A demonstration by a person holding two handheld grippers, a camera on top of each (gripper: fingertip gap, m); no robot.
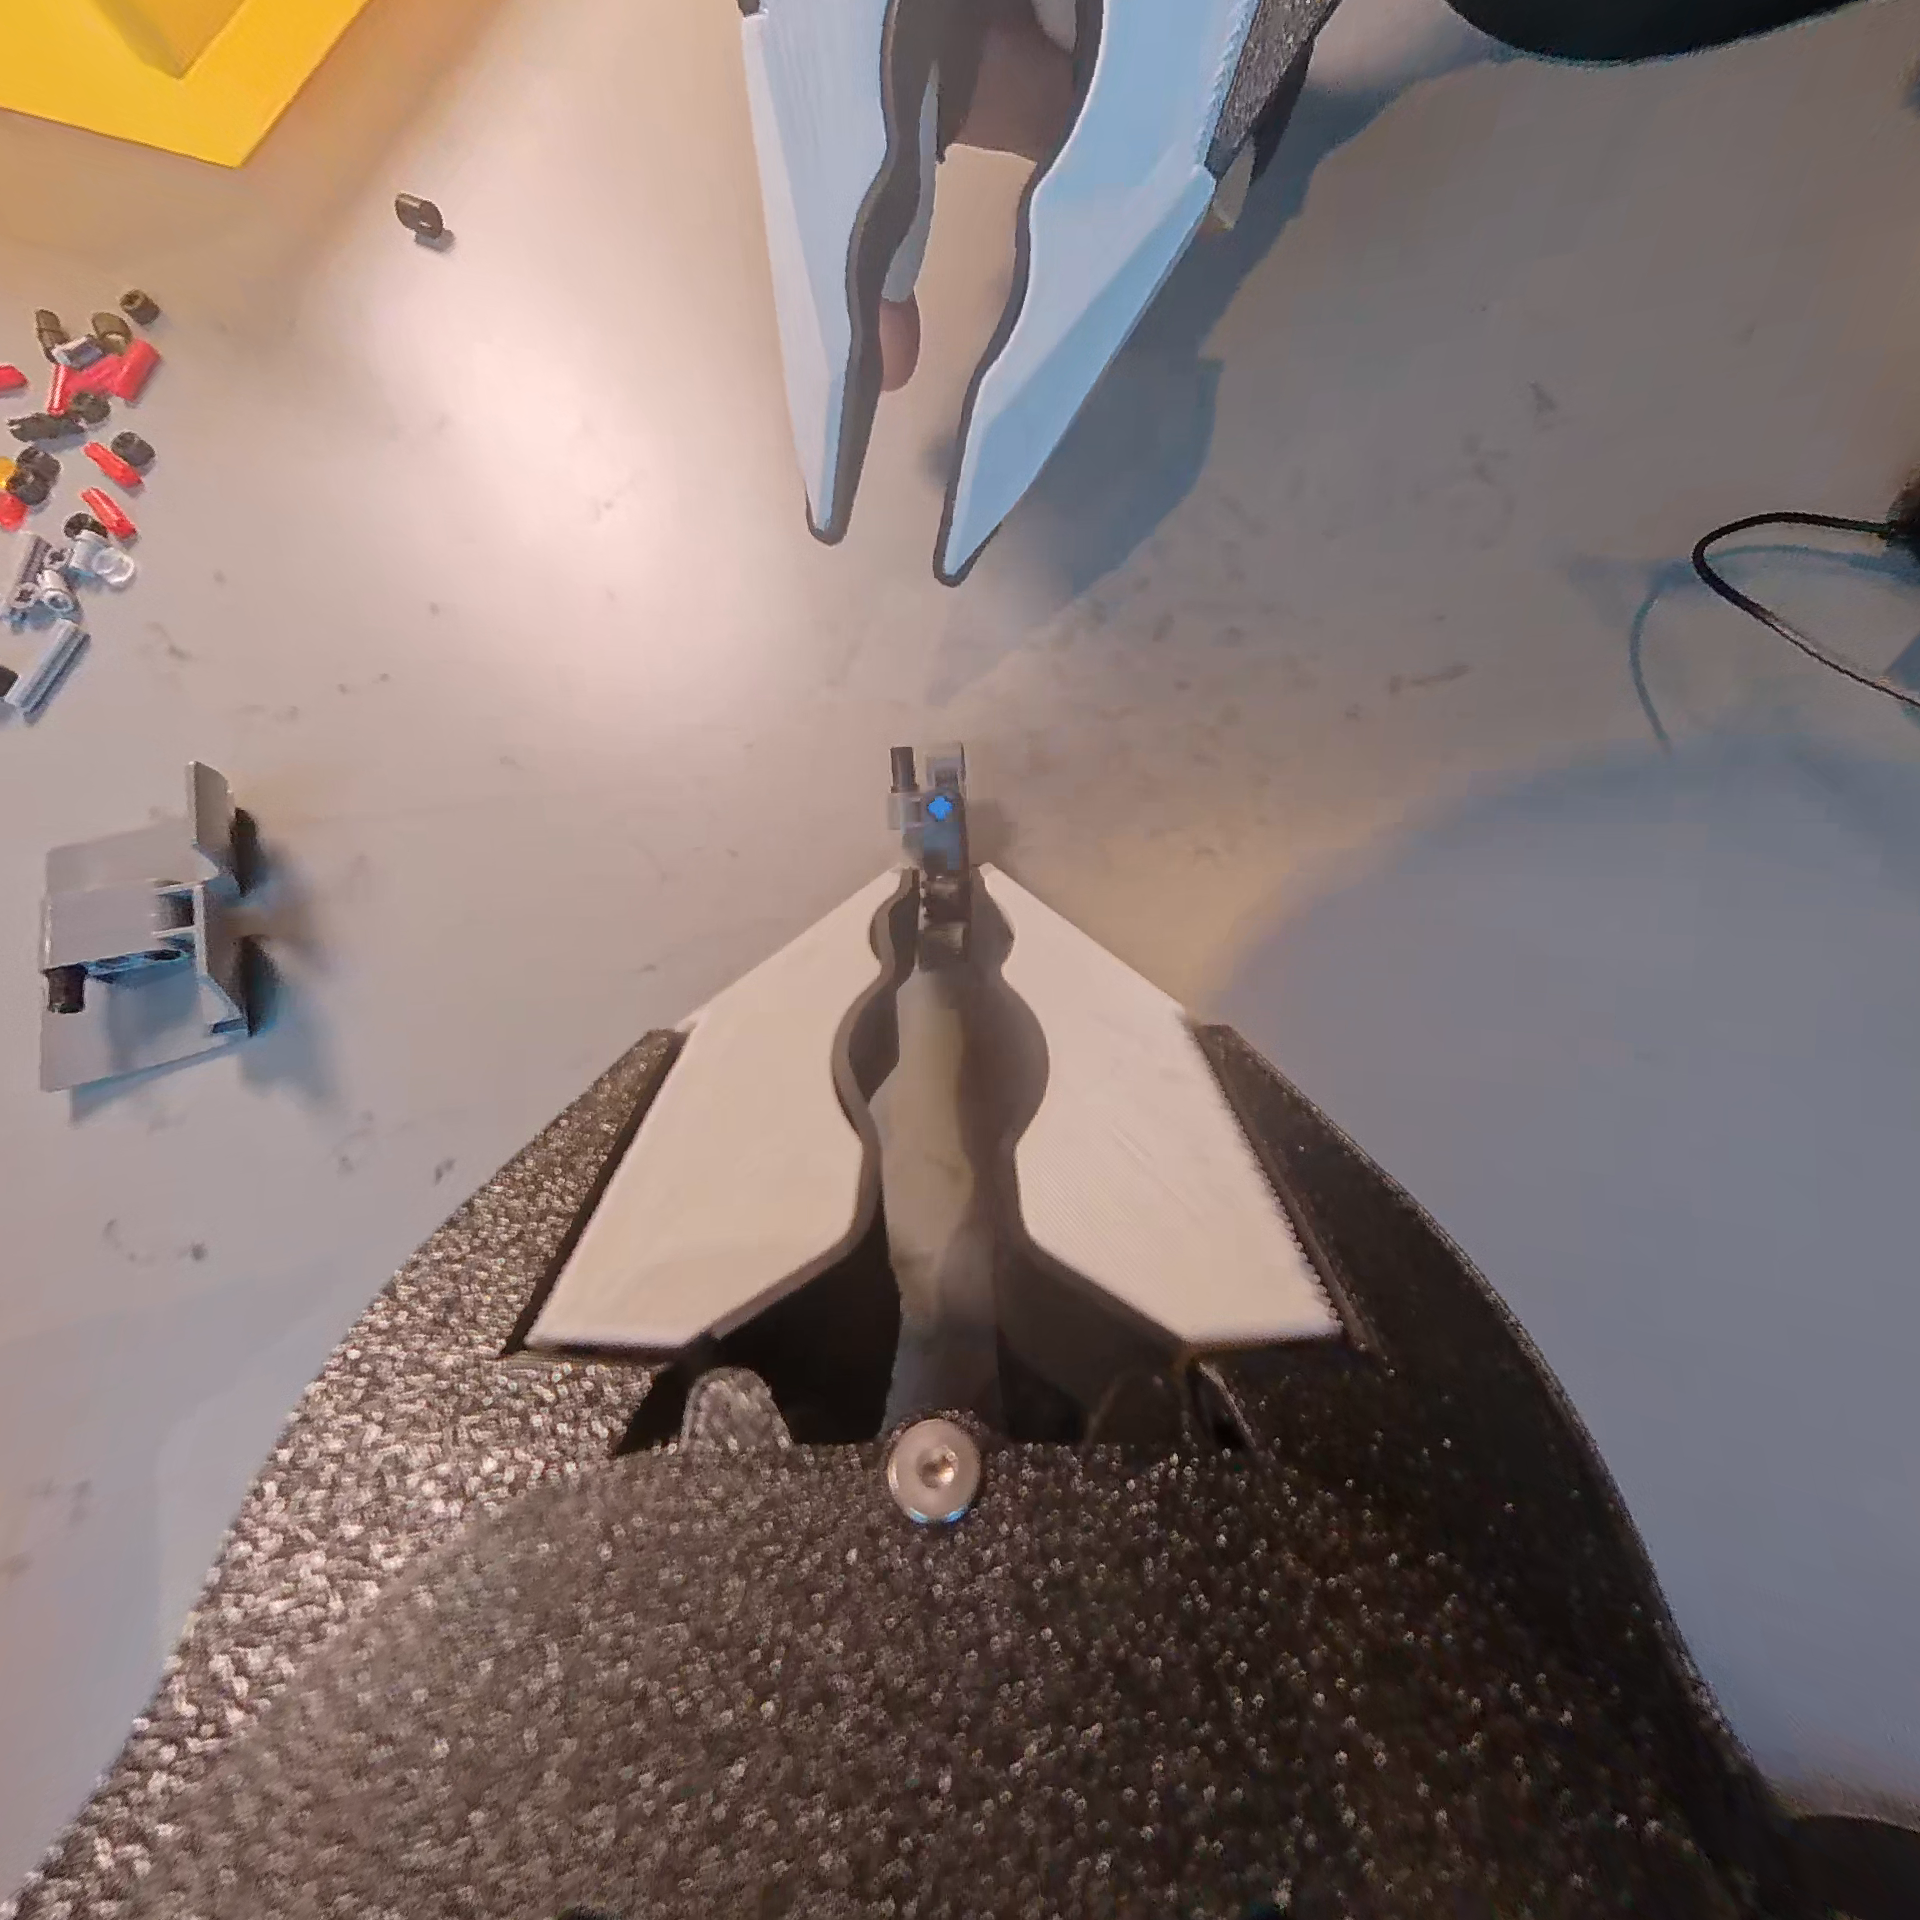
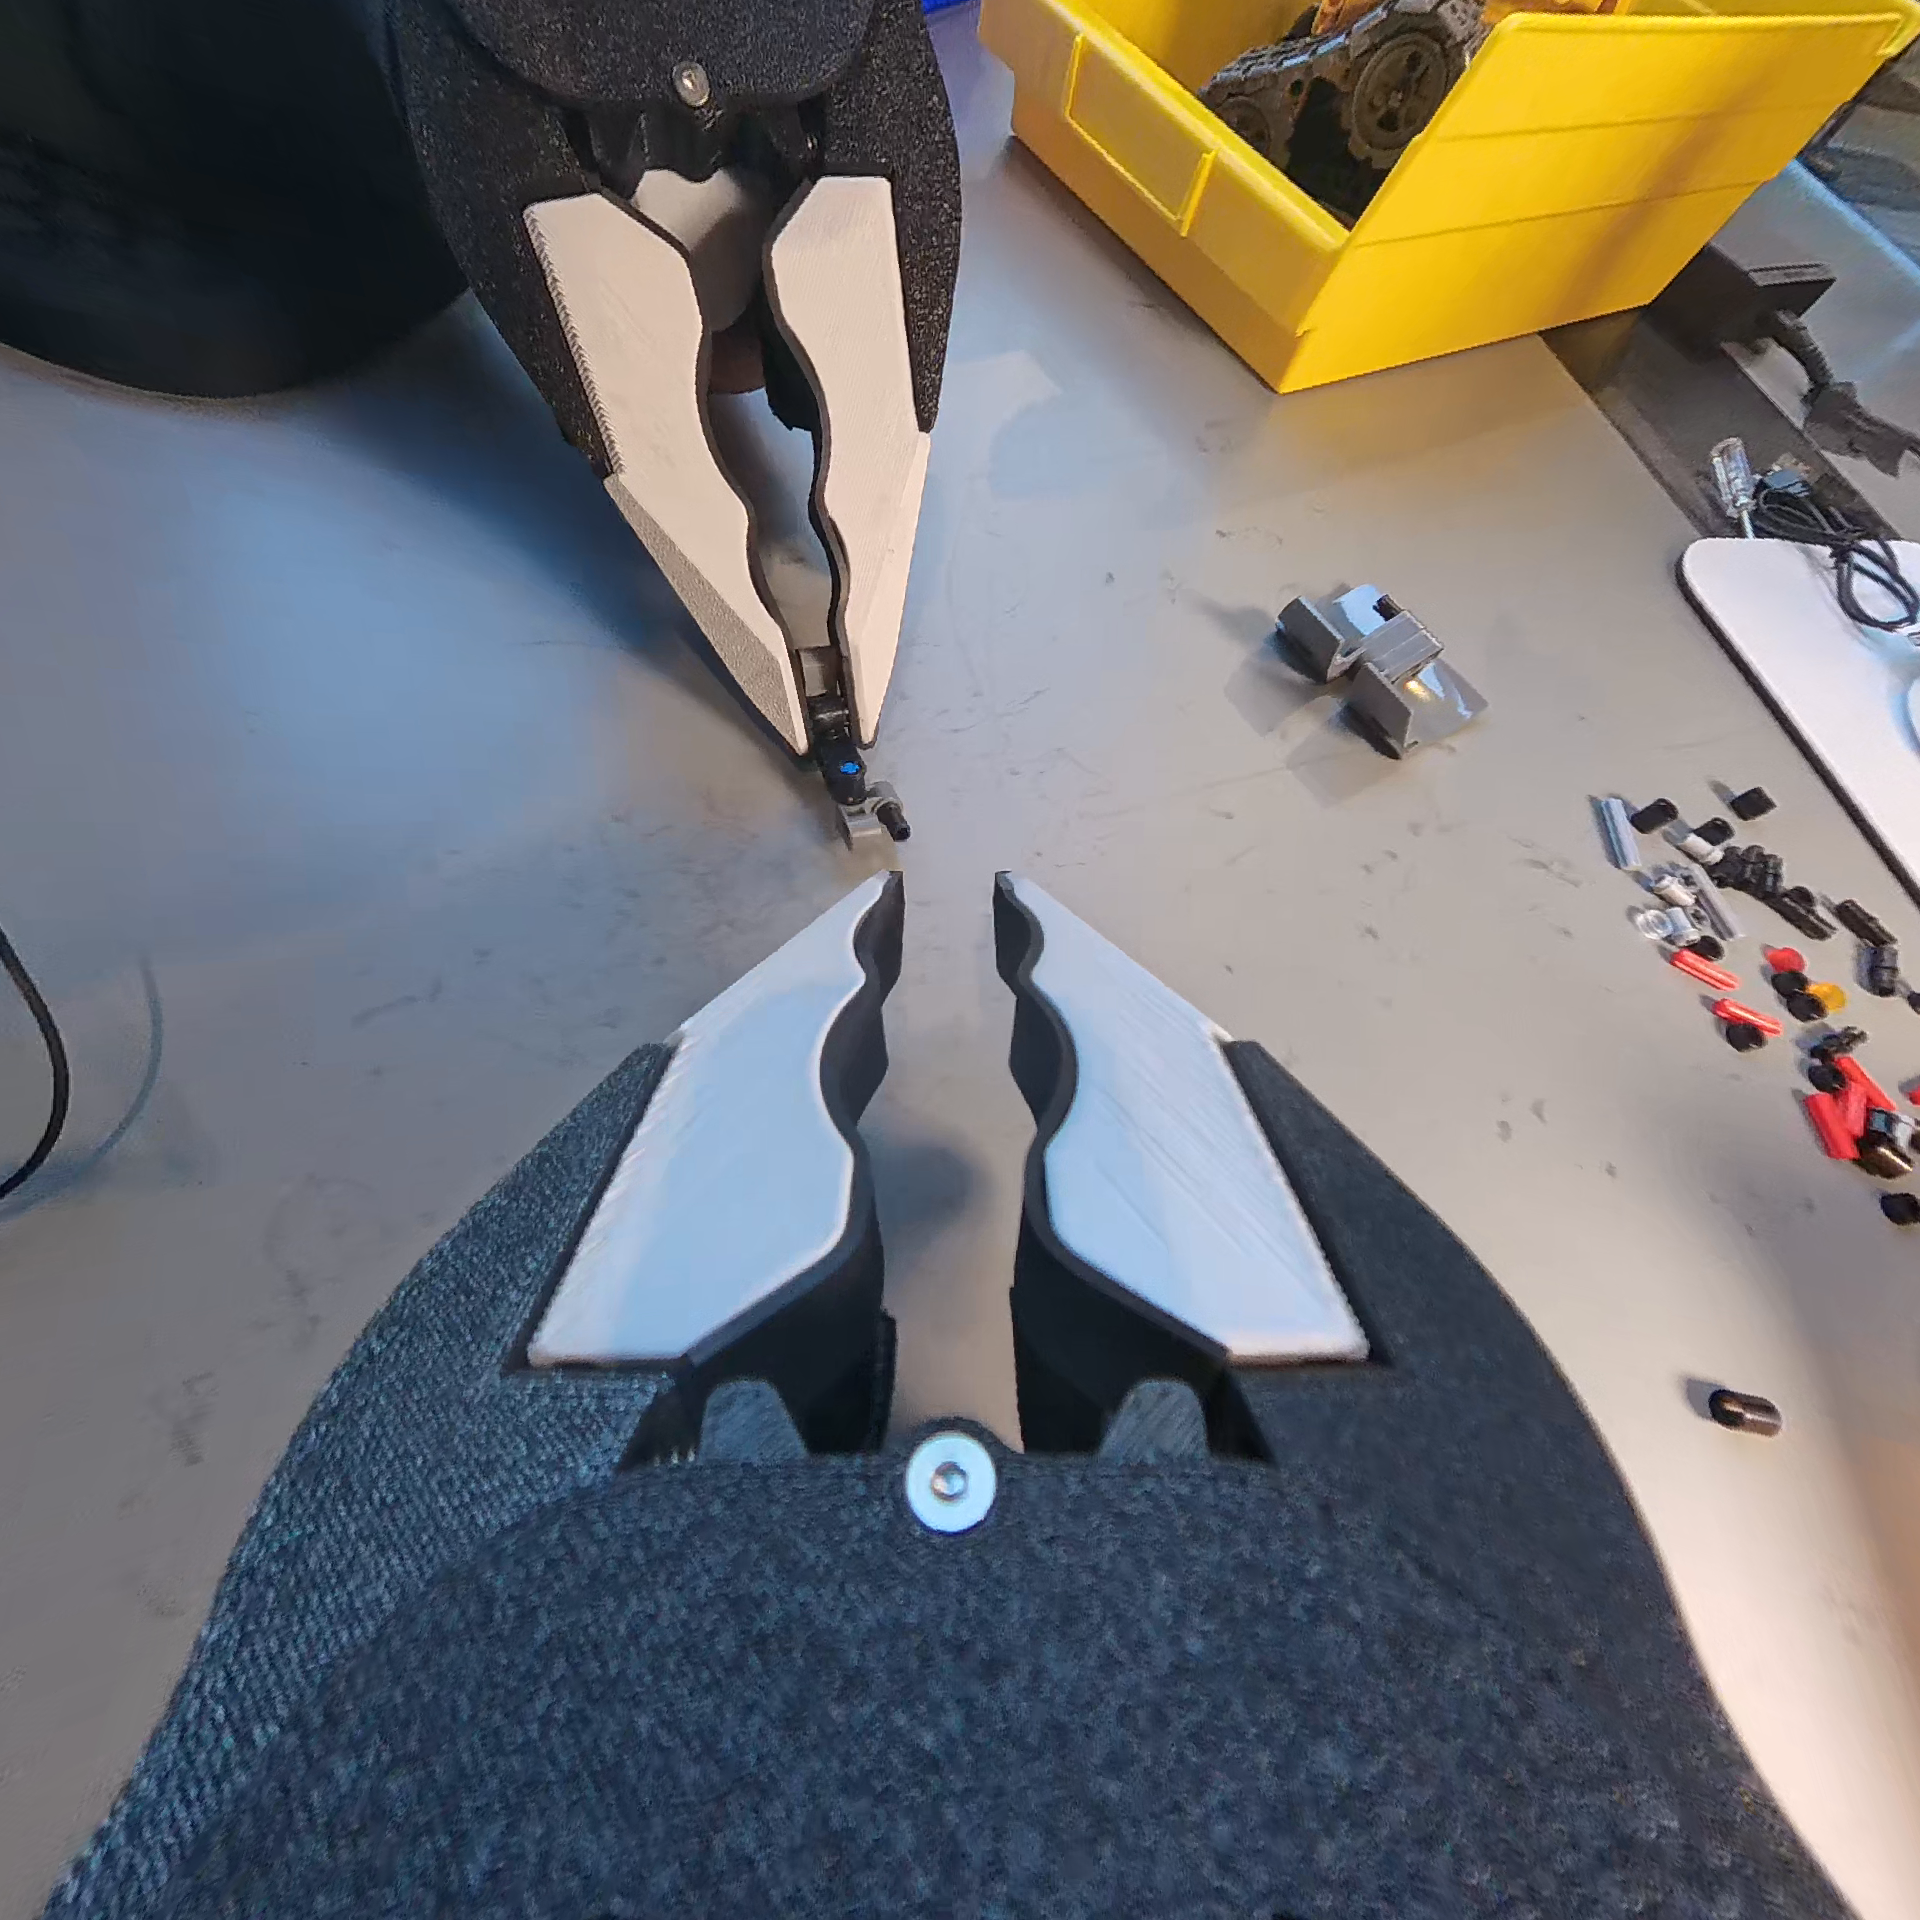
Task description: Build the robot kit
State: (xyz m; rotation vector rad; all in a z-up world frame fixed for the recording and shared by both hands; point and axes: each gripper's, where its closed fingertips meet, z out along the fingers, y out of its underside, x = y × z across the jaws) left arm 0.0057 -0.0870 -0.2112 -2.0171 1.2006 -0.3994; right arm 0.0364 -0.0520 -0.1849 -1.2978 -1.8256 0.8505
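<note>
A: What has the left claw (image 1: pixel 940 883) got?

B: Its fingers are closed on a small grey-and-black assembly (image 1: pixel 932 821) with a blue pin. The piece sticks out past the fingertips, long axis in line with the fingers, pointing away from the claw and toward the other one.

A: Does it touch the surface (image 1: pixel 1351 935)?

B: In the right wrist view its far end (image 2: pixel 868 805) sits low at the grey surface (image 2: pixel 416 727); I cannot tell whether it touches. A short black peg juts sideways from that end.

A: And the right claw (image 2: pixel 948 883)?

B: Parted a little, with nothing between its fingers. Its tips are just beside the assembly's free end, facing it tip to tip with the left claw (image 2: pixel 831 727).

A: What lies around them?

B: A grey block (image 2: pixel 1371 665) off to one side, and beyond it loose parts (image 2: pixel 1787 966) in black, red and grey. A yellow bin (image 2: pixel 1455 187) holds a wheeled model. A black cable (image 1: pixel 1787 613) curls at the surface's edge.
</note>
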